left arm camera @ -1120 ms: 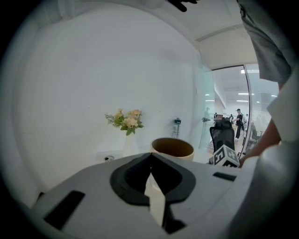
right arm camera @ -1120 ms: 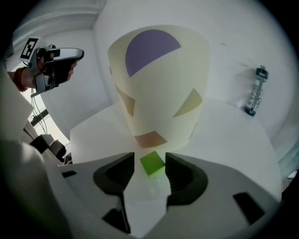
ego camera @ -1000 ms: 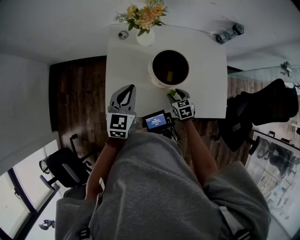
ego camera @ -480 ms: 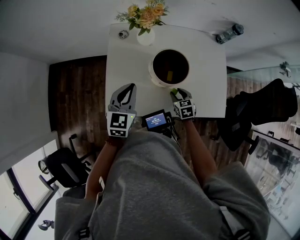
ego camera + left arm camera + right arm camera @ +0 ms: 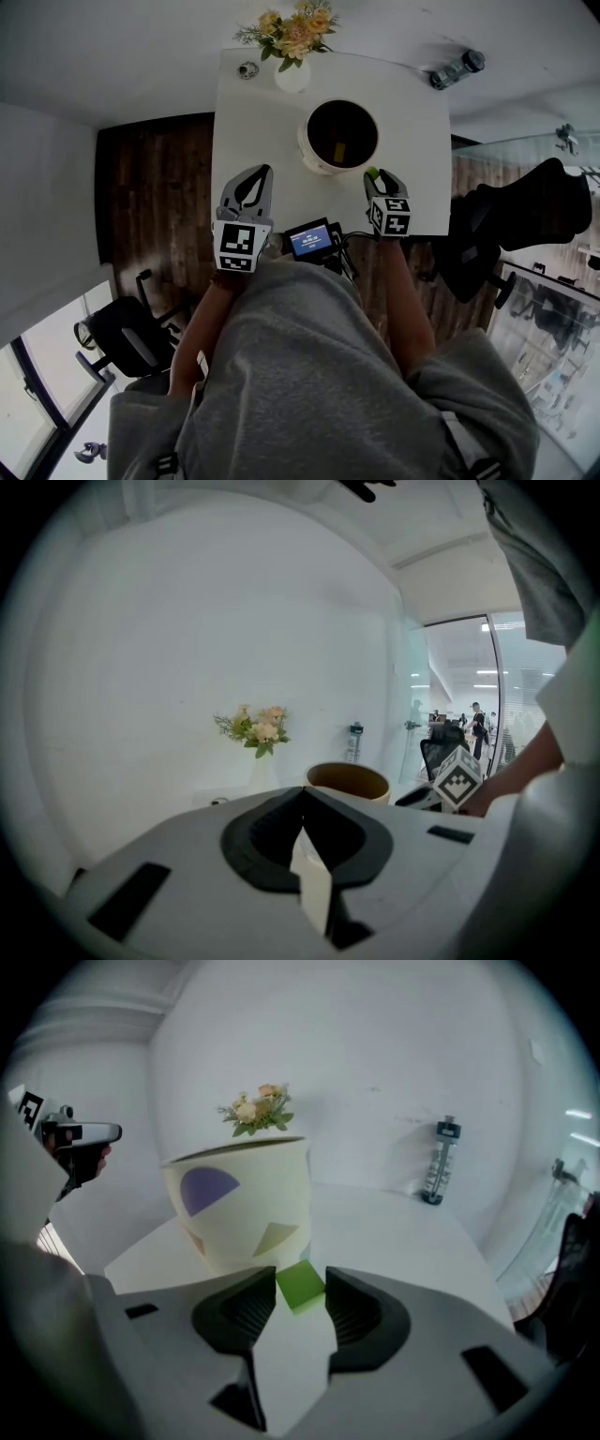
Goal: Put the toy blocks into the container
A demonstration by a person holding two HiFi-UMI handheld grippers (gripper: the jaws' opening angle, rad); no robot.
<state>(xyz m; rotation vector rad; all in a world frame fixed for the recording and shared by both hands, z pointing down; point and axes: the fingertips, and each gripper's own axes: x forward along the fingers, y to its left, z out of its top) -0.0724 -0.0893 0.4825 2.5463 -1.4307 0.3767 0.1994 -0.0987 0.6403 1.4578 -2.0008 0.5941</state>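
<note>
The cream container [image 5: 307, 150] stands mid-table, its dark inside holding a yellow block [image 5: 338, 150]. In the right gripper view the container [image 5: 242, 1211] shows purple and tan shapes on its side. My right gripper [image 5: 375, 176] hovers just right of the container's near rim. Its jaws have just been closing and are shut on a green block [image 5: 300, 1285], which also shows as a green speck [image 5: 371, 172] in the head view. The block hangs above the white table [image 5: 394, 1232]. My left gripper [image 5: 261, 175] rests at the table's near left, jaws shut and empty [image 5: 302, 795].
A white vase of flowers [image 5: 292, 37] and a small round object [image 5: 247, 69] sit at the table's far edge, a clear bottle [image 5: 457, 67] at the far right corner. A device with a blue screen [image 5: 309, 242] hangs at my chest. Black chairs [image 5: 520, 220] stand on both sides.
My right gripper has risen and shifted right with the green block, from in front of the container to its right side. The left gripper has stayed still.
</note>
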